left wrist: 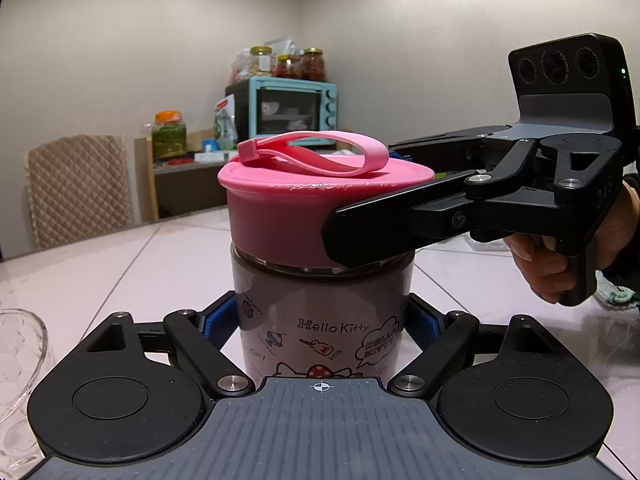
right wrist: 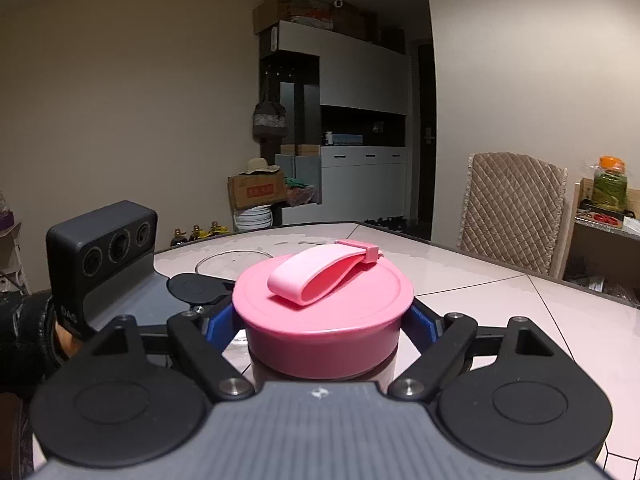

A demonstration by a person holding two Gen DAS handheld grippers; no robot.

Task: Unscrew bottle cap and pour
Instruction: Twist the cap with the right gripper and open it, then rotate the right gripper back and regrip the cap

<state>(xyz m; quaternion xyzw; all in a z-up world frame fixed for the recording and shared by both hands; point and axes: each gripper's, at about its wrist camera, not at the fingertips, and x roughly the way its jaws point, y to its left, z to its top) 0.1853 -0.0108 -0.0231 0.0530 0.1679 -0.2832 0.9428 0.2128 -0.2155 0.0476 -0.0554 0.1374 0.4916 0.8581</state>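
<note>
Left gripper [left wrist: 322, 320] jaws clamp the upright printed glass bottle [left wrist: 320, 316]; right gripper [right wrist: 322, 320] jaws grasp its round pink cap [right wrist: 322, 320] directly above.

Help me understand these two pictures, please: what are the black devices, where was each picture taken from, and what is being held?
No robot here: a person holds a two-finger tool in each hand, with a camera on each. The left-wrist view shows the left tool gripping the Hello Kitty bottle by its body. The right tool, seen from the side there, clamps the pink cap, which is still on. The right-wrist view looks down on that cap and its strap. On the table sits a glass bowl.
</note>
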